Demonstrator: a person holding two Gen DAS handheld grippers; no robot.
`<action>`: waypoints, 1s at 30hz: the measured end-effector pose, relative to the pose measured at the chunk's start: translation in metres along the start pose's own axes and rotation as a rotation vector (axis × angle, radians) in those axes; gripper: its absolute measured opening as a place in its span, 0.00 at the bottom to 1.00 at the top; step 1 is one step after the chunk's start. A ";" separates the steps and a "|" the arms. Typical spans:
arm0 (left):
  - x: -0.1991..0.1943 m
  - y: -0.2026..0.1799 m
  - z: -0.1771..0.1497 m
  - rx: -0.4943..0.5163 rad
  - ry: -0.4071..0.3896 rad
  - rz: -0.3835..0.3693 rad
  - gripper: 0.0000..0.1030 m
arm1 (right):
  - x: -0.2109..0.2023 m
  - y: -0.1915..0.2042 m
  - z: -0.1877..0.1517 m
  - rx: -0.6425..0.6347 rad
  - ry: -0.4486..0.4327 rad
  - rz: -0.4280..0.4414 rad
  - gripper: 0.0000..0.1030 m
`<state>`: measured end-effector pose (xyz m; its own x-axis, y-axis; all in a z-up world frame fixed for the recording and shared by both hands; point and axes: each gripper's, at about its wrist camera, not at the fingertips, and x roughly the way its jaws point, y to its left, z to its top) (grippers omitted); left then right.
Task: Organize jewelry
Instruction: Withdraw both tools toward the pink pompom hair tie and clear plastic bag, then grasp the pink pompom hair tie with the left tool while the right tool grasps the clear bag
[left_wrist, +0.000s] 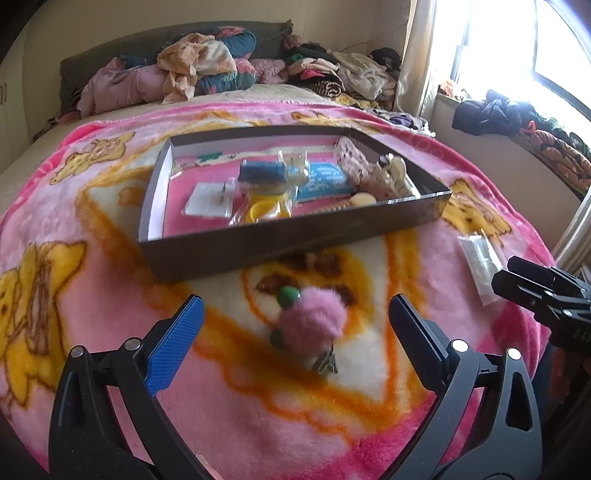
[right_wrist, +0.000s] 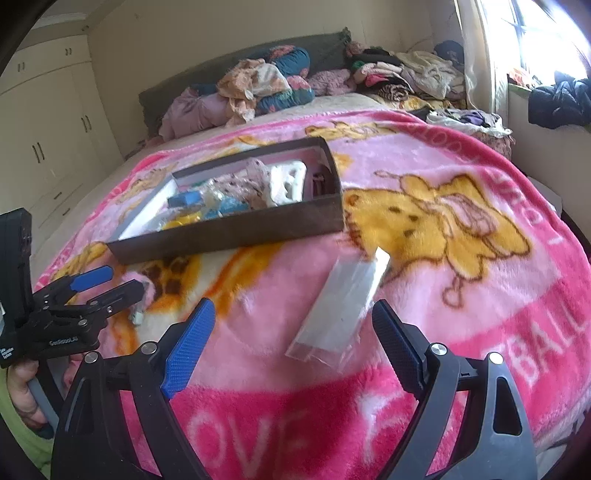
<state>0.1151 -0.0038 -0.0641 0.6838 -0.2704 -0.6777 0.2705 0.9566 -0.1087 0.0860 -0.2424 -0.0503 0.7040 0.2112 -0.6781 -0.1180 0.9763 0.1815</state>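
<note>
A brown box (left_wrist: 221, 247) holding several jewelry items and packets sits on the pink blanket; it also shows in the right wrist view (right_wrist: 236, 232). A pink pom-pom piece with green beads (left_wrist: 314, 317) lies on the blanket between my left gripper's (left_wrist: 295, 314) open fingers, not gripped. A clear plastic bag (right_wrist: 343, 306) lies just ahead of my open, empty right gripper (right_wrist: 293, 321); the bag also shows in the left wrist view (left_wrist: 480, 262). The left gripper appears in the right wrist view (right_wrist: 110, 284), and the right gripper in the left wrist view (left_wrist: 517, 280).
The pink cartoon blanket (left_wrist: 92, 206) covers the bed. Heaps of clothes and pillows (left_wrist: 207, 66) lie at the headboard. A window sill with dark clothes (left_wrist: 517, 118) is on the right. White wardrobes (right_wrist: 44, 122) stand at left.
</note>
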 end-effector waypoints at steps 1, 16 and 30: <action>0.001 0.001 -0.001 -0.001 0.006 -0.002 0.89 | 0.003 -0.002 -0.001 0.011 0.018 -0.008 0.82; 0.017 -0.001 -0.004 -0.004 0.021 -0.013 0.81 | 0.029 -0.019 -0.003 0.088 0.106 -0.076 0.47; 0.018 -0.005 -0.001 0.010 0.028 -0.035 0.26 | 0.017 -0.015 -0.003 0.083 0.072 -0.004 0.37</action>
<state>0.1254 -0.0131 -0.0762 0.6545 -0.3007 -0.6937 0.3009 0.9453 -0.1259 0.0978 -0.2537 -0.0662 0.6522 0.2131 -0.7275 -0.0550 0.9705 0.2349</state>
